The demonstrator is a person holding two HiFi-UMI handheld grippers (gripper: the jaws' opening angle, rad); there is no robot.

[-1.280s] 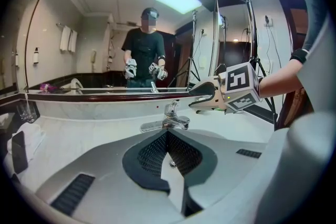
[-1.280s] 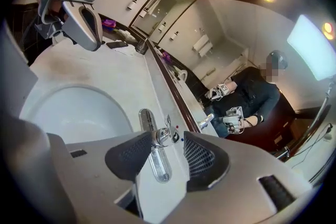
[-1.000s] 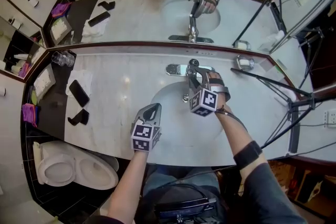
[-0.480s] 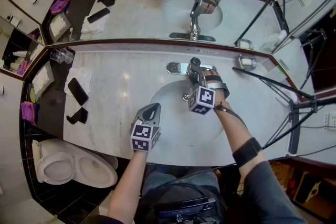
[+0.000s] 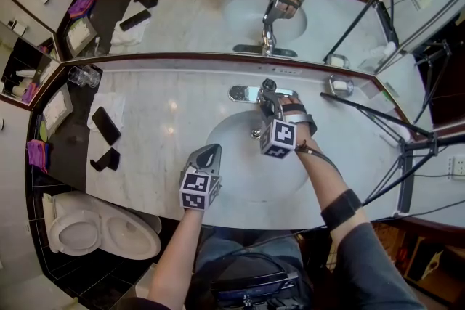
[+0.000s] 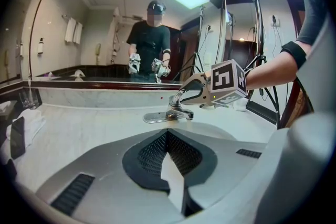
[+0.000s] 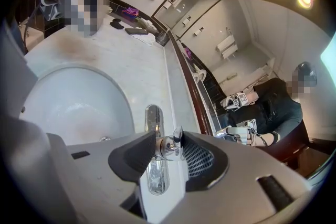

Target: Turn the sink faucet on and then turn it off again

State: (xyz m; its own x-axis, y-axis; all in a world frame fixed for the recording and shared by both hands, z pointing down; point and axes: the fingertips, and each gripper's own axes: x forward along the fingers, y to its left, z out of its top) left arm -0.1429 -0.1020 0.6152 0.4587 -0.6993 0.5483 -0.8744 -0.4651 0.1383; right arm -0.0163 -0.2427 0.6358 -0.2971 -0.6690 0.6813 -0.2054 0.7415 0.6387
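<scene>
- The sink basin (image 5: 240,156) lies open in front of me; a gripper can pass low across it.
- The faucet (image 5: 241,93) stands at its back rim, tight against the mirror sill (image 5: 182,62).
- To the left, the marble counter (image 5: 167,109) is bare as far as a phone (image 5: 105,125) and a glass (image 5: 82,75).
- To the right, a tripod leg (image 5: 378,116) slants across beside a soap dish (image 5: 338,86).

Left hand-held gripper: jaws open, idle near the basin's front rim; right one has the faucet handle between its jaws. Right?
No: the left gripper view shows the left hand-held gripper shut. Rest holds; the right hand-held gripper has just been closing on the faucet handle between its jaws.
</scene>
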